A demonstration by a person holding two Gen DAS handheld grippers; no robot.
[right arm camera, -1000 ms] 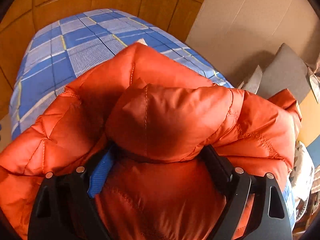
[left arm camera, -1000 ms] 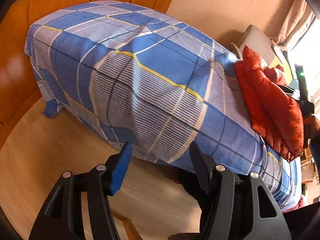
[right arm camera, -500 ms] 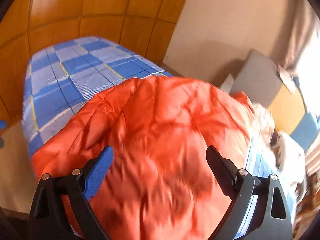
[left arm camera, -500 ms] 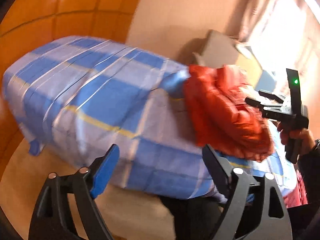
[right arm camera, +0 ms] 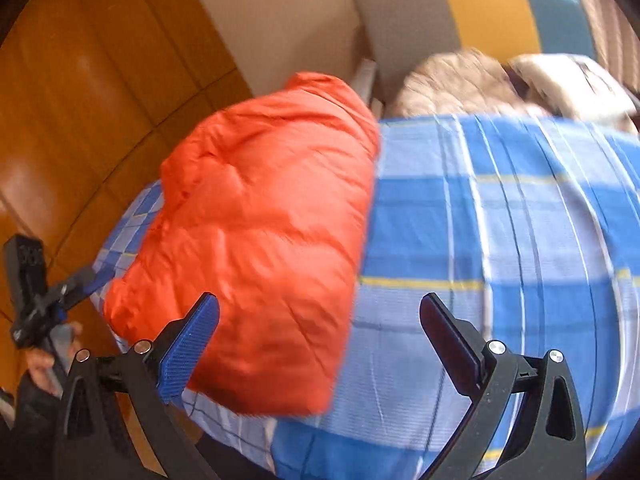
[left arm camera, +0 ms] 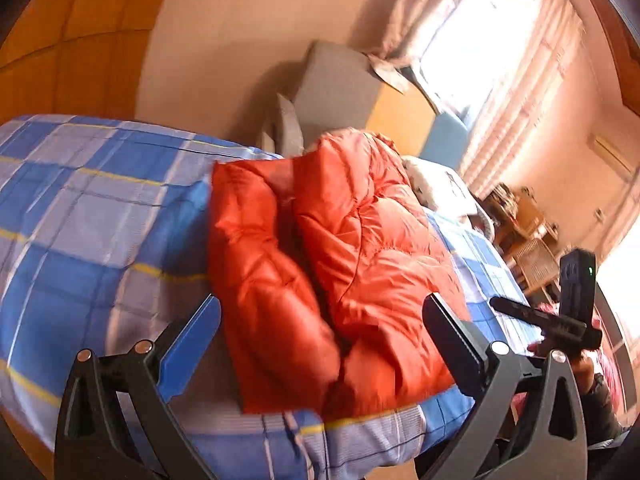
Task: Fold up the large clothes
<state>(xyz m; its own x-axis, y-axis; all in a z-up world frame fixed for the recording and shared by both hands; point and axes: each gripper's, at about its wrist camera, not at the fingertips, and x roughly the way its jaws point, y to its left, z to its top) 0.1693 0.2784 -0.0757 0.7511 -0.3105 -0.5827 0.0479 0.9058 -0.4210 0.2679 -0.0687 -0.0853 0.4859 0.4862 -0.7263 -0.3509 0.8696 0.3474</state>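
Left wrist view: orange quilted puffer jacket lying in a compact folded bundle on the blue-and-white checked bedsheet, near the bed's front edge, no longer gripped by anything. Left gripper spread wide, jaws opening at this moment, nothing between the pads; only the jacket and sheet visible beyond them. Right gripper off to the side, apart from the jacket, carried in a hand.

Right wrist view: a second ago filled by orange padding bunched between the fingers; now pulled back and swung round, with the bundle sitting to one side of the frame and bare checked sheet ahead. Right gripper likewise opening, nothing pinched; blue pad merely overlapping the jacket's edge in the picture, contact there impossible to tell through the blur. Left gripper visible at the frame's edge, clear of the fabric.

Meaning for the task, as a judgement: last fold released, both tools withdrawn, garment left resting on its own. Shape fairly squared but puffy, one upper layer bulging, so possibly prone to springing open. Folding of this piece likely finished or nearly so; pale heaped bedding farther along the bed perhaps next, unclear.
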